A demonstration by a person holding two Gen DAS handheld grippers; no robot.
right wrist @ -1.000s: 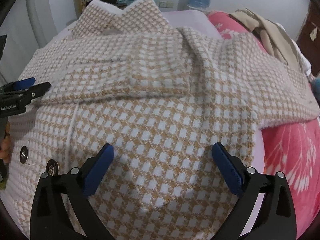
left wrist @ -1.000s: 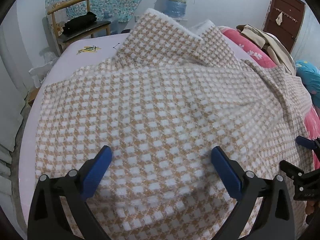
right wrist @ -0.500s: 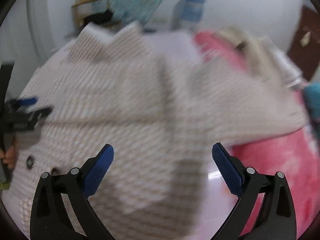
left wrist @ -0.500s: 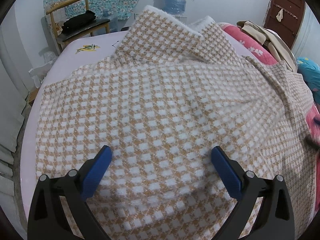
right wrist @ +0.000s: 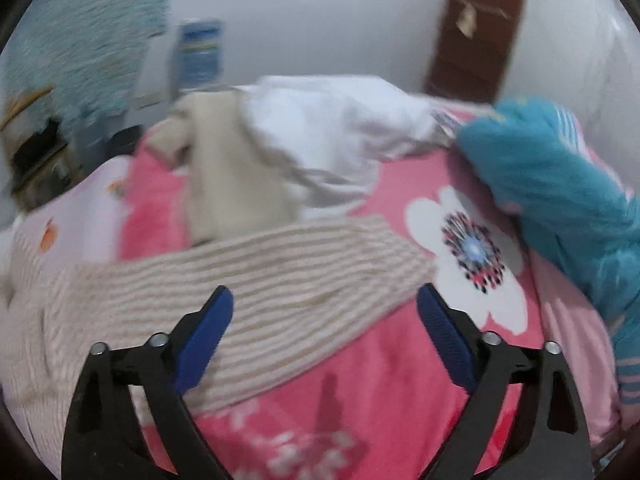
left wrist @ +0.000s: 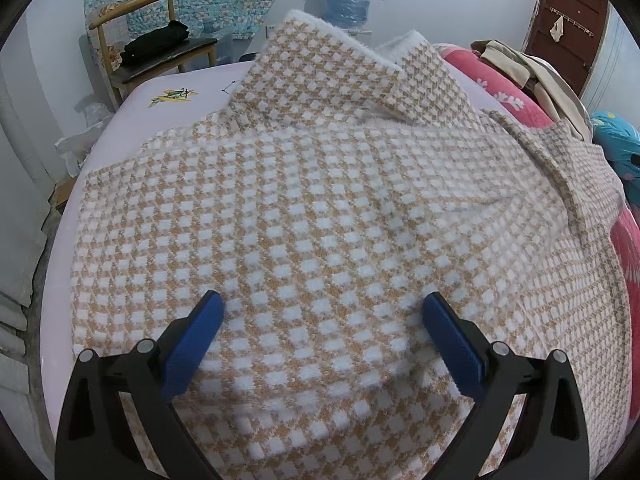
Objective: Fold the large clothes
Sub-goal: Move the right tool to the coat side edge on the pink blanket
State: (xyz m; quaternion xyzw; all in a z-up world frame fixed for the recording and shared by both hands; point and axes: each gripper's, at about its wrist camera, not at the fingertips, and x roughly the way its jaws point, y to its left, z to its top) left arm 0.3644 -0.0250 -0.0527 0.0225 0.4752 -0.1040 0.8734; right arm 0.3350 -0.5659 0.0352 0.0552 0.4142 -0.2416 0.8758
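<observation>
**A:** Fuzzy tan-and-white check, that's the coat (left wrist: 320, 208), and it's the big thing to fold. It's spread flat across the lilac bed sheet (left wrist: 116, 128), collar end pointing at the far wall. Why is the left gripper (left wrist: 322, 328) just parked over the near hem?

**B:** Looks to me like it's waiting its turn. Jaws wide, blue pads either side of the cloth, nothing pinched. Flat and smoothed is how you want it before a fold.

**A:** And the right gripper (right wrist: 324, 320)?

**B:** It's aimed off to the side where the sleeve (right wrist: 248, 280) trails onto the pink floral blanket (right wrist: 360, 400). Jaws are wide but closing, with nothing pressed between them; the sleeve lies just beyond the tips. My guess is it's going for the cuff so the sleeve can come in over the body, though that view is pretty smeared.

**A:** Stuff behind?

**B:** Cream and white clothes (right wrist: 320, 128) and a teal garment (right wrist: 560, 184) piled further back, out of the way. Beyond the bed, a wooden chair (left wrist: 152, 48).
</observation>
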